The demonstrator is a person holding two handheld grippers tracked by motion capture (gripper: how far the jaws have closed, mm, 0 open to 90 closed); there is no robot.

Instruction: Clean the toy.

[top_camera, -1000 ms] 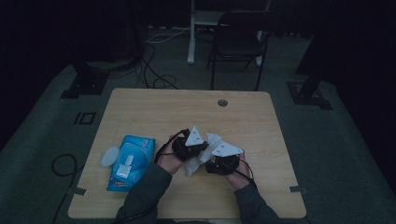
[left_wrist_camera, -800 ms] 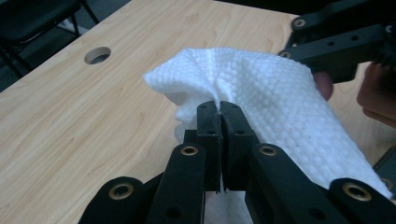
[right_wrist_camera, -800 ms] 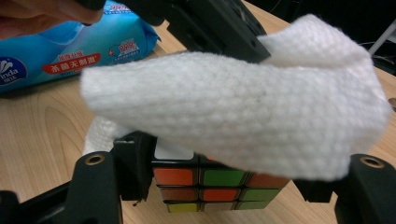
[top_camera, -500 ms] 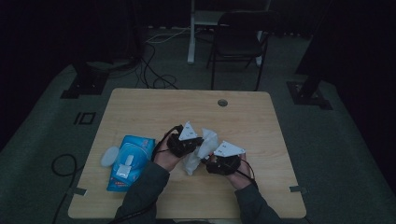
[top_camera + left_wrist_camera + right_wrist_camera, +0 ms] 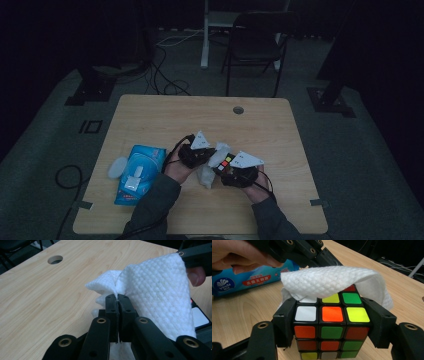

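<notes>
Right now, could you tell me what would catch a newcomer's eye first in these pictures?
The colour cube, clamped in the right gripper near the table's front edge, stands out most. A white wipe drapes over its top, pinched in the left gripper just beside it. To their left lies a blue wipes pack with a round white lid next to it.

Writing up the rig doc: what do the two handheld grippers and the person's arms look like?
Both grippers are black. The left gripper and right gripper each carry a pale grey three-cornered plate on top and trail a thin black cable. Their fingers are blocky black pads on linkage arms with brass-coloured rivets. The person wears dark grey long sleeves.
</notes>
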